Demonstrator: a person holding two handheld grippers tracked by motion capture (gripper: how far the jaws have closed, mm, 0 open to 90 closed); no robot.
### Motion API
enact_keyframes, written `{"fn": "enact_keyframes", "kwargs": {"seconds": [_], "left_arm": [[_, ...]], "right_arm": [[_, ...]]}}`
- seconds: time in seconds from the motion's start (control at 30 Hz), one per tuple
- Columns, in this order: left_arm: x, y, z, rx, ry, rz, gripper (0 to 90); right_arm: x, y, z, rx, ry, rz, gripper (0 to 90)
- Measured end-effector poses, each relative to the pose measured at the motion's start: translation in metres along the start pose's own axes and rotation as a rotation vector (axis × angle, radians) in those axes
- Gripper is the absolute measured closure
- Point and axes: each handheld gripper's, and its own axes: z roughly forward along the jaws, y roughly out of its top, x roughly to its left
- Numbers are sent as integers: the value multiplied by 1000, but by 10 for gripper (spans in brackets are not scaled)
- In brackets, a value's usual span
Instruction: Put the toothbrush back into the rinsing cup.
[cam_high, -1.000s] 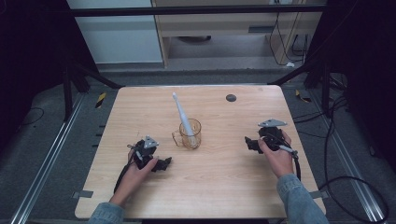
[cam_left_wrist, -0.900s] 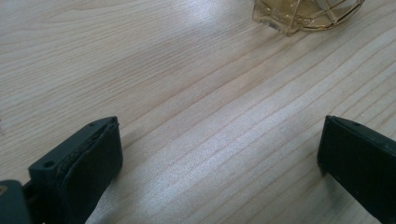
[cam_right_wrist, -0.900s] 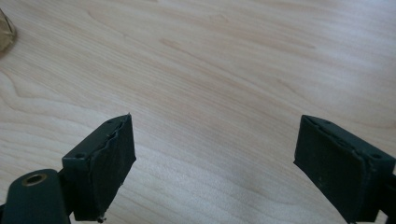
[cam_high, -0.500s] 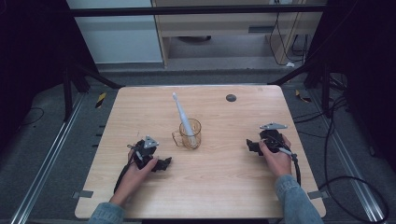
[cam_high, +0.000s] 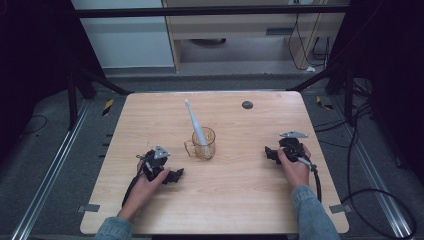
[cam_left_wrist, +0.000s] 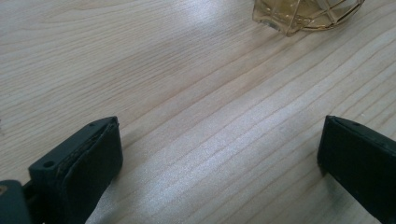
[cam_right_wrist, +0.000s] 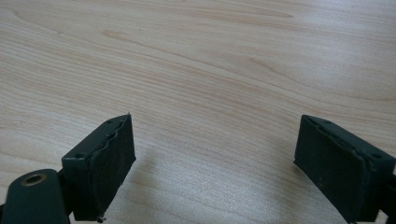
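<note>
Amber glass mug (cam_high: 204, 144) stands mid-table with a pale toothbrush (cam_high: 195, 123) leaning out of it, between my two hands; both claws gape wide and empty, left gripper (cam_high: 176, 175) nearest; I judge I should approach level, close on the handle low, and avoid tipping the mug.

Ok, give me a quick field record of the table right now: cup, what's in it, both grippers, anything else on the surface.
cup: amber glass mug, upright, mid-table
contents: white toothbrush, leaning toward the far left
left gripper: low over the table near the mug, jaws open, nothing between them
right gripper: right of the mug, apart from it, jaws open, nothing between them
other: small dark disc near the far edge
surface: wooden table
</note>
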Motion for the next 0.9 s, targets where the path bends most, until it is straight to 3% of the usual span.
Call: {"fn": "enact_keyframes", "kwargs": {"seconds": [0.33,0.7,0.77,0.83,0.9], "left_arm": [[0,0,0,0,0,0,0],[0,0,0,0,0,0,0],[0,0,0,0,0,0,0],[0,0,0,0,0,0,0],[0,0,0,0,0,0,0]], "right_arm": [[-2,-1,3,16,-17,25,113],[2,0,5,42,-42,13,72],[2,0,6,47,-54,25,47],[4,0,7,61,-109,73,3],[4,0,7,61,-118,81,3]]}}
